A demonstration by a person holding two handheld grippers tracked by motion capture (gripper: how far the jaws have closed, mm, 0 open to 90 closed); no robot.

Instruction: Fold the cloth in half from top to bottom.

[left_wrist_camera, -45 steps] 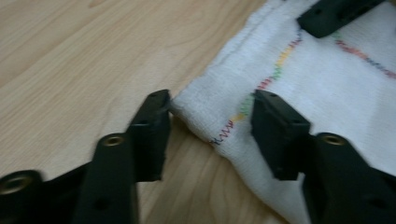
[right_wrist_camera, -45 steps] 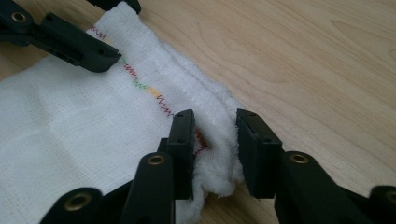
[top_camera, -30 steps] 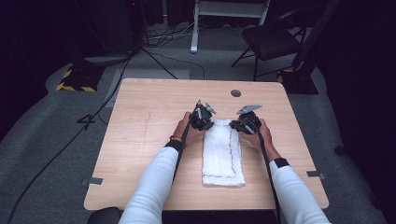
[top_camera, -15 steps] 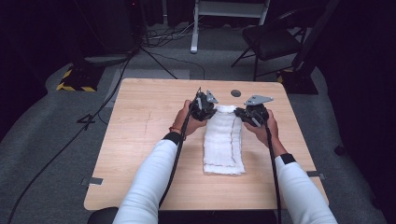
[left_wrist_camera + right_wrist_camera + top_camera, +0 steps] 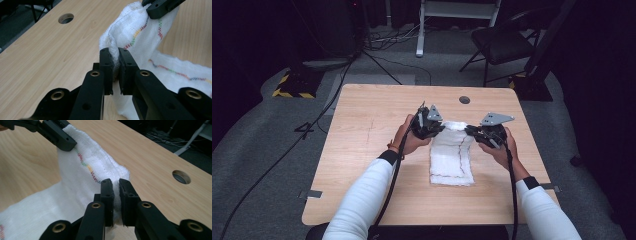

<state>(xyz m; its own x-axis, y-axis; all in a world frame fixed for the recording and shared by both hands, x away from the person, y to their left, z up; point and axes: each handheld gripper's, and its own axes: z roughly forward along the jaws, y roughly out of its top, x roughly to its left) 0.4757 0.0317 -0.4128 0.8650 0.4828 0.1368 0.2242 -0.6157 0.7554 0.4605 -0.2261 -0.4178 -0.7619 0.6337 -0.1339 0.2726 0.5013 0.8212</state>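
Observation:
A white cloth (image 5: 452, 155) with a coloured zigzag stitch lies on the wooden table (image 5: 362, 125), its far end lifted. My left gripper (image 5: 435, 126) is shut on the cloth's far left corner, and the left gripper view shows its jaws pinching the cloth (image 5: 140, 37). My right gripper (image 5: 472, 131) is shut on the far right corner, the fold of cloth (image 5: 85, 172) squeezed between its jaws. Each gripper view also shows the other gripper's jaw tip holding the opposite corner. The near end of the cloth rests flat on the table.
A round hole (image 5: 464, 99) sits in the table beyond the grippers. A dark chair (image 5: 502, 42) and a white stand (image 5: 422, 30) are on the floor behind the table, with cables (image 5: 312, 125) trailing at the left.
Both grippers have moved away from me toward the far side of the table, drawing the cloth's far edge with them and raising it. The cloth has unfolded and lengthened.

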